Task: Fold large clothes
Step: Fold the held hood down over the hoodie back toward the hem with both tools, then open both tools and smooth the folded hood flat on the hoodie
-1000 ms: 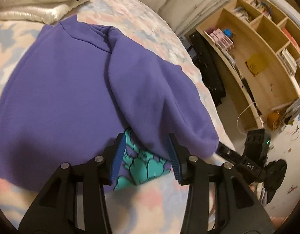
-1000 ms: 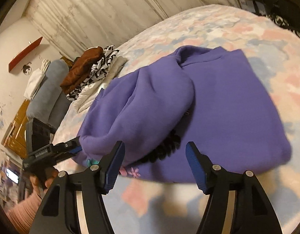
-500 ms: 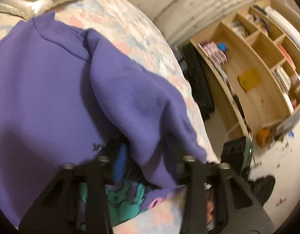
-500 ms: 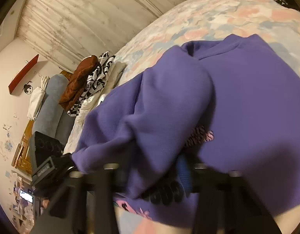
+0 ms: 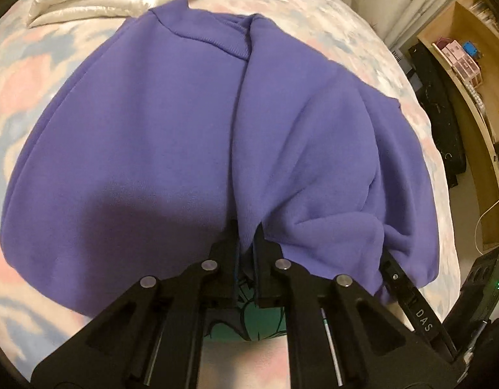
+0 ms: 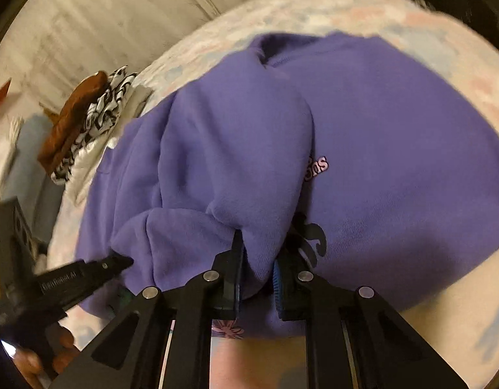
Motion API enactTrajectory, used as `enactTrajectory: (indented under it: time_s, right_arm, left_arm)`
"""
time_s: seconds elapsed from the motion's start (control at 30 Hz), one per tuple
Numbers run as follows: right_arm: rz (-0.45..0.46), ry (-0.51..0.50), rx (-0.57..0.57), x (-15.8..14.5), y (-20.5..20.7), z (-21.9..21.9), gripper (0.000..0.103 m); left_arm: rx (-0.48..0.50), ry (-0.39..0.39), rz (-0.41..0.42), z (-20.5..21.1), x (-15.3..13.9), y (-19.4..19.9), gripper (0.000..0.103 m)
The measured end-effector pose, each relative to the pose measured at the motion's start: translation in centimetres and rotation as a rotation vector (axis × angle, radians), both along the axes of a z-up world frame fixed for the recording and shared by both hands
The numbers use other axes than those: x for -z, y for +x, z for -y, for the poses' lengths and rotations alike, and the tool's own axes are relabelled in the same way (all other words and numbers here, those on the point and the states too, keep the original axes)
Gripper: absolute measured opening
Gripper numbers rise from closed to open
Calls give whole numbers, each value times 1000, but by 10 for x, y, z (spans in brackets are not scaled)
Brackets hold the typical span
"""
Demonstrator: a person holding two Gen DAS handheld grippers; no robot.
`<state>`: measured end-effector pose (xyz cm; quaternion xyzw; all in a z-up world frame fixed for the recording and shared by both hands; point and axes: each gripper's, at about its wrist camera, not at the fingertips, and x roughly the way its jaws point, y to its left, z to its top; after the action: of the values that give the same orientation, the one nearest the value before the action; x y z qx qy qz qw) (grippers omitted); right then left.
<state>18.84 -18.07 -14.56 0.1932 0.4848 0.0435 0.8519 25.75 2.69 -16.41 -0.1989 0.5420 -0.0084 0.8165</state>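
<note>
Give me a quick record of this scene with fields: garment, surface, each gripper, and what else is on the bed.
garment: purple sweatshirt, partly folded, printed front showing at the near hem
surface: bed with pastel patterned cover
left gripper: jaws just closed, shut on the sweatshirt's near edge
right gripper: jaws just closed, shut on a bunched fold of the sweatshirt
other items: pile of clothes at the far end of the bed

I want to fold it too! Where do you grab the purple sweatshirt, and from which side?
Grab the purple sweatshirt at its near bottom edge, coming from the open hem side, angled down. The cloth bunches into thick folds there, easy to pinch. The left gripper and right gripper have just closed on that edge.
</note>
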Motion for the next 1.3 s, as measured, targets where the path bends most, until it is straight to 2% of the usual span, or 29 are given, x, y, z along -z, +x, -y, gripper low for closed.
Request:
enactTrajectory:
  time_s: [0.1,0.23,0.37,0.53,0.63,0.67,0.73,0.77,0.8,1.03,1.13,1.23,1.3]
  right_arm:
    - [5,19,0,-2,-1,0,13]
    - [15,74,-10,-4,-7,4,13]
    - [19,69,-16,-2,-9,3,13]
    - [29,62,-24,1,-9,0,16]
    - [22,68,-39,-1,-11,7,19]
    - [19,63,-45,-3,-12,10,23]
    - [23,41,-55,-10,-16,13,33]
    - [33,27,-57,-16,-19,14,42]
    - [43,14,-58,-21,-23,15,46]
    - [154,-106,-100,-51,-68,17,46]
    - [205,-178,-130,-63,-86,8,46]
    - [243,-199,-156,-72,-96,1,45]
    - [268,-197,-161,-78,-97,-1,40]
  left_arm:
    - [-2,11,15,4,0,-2,6]
    - [3,67,37,12,-15,-9,6]
    - [3,55,41,3,-15,-10,10]
    - [34,59,95,-9,-13,-30,11]
    - [38,56,106,-14,-16,-35,18]
    - [38,60,109,-16,-18,-39,20]
    - [38,83,120,-16,-25,-46,33]
    - [38,97,129,-17,-29,-48,36]
    - [38,114,140,-18,-32,-52,41]
    - [50,239,248,-19,-58,-89,42]
    - [74,246,296,-16,-68,-102,42]
    - [120,224,330,-7,-77,-108,42]
    - [146,220,348,2,-81,-107,42]
